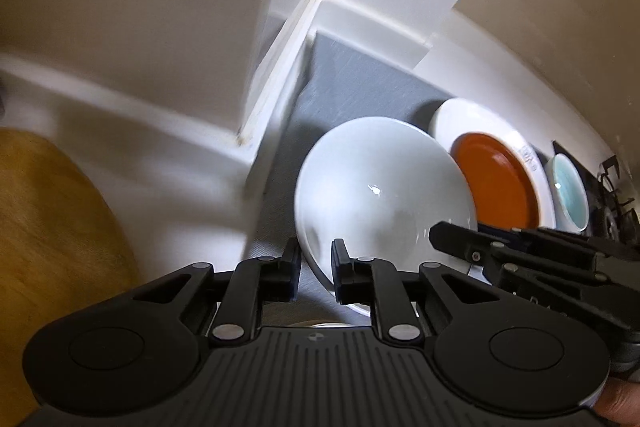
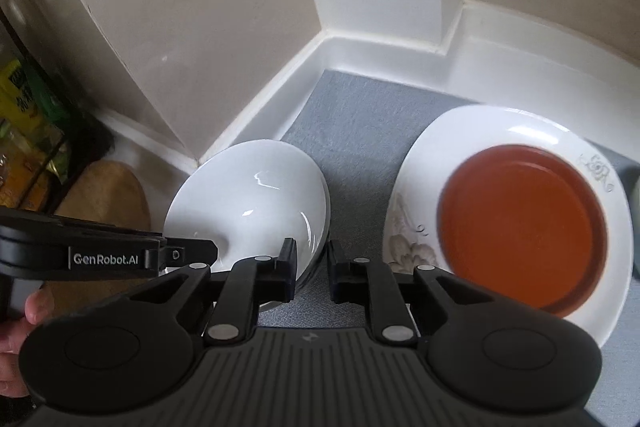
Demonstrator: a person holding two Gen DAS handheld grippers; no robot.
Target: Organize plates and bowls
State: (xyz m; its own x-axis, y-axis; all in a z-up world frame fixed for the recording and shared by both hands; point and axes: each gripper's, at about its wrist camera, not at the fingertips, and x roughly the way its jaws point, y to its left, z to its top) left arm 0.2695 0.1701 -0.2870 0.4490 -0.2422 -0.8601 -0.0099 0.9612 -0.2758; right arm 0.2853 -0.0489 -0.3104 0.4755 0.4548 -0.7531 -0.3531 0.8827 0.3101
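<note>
On grey matting, our left gripper (image 1: pixel 316 259) and right gripper (image 2: pixel 312 259) both pinch the glossy white ceramic bowl (image 1: pixel 380 187) — orange-centred white plate (image 2: pixel 520 227) unstacked.

White bowl (image 2: pixel 256 195): glossy glazed ceramic with sharp highlights. White plate (image 2: pixel 416 195): glossy ceramic with faint grey floral print. Orange dish (image 2: pixel 520 227): smooth, satin sheen. Grey mat (image 2: pixel 360 131): matt, finely textured cloth. Hand-held grippers (image 1: pixel 316 263) (image 2: pixel 312 263): matt black plastic, ribbed body, metal rivets.
</note>
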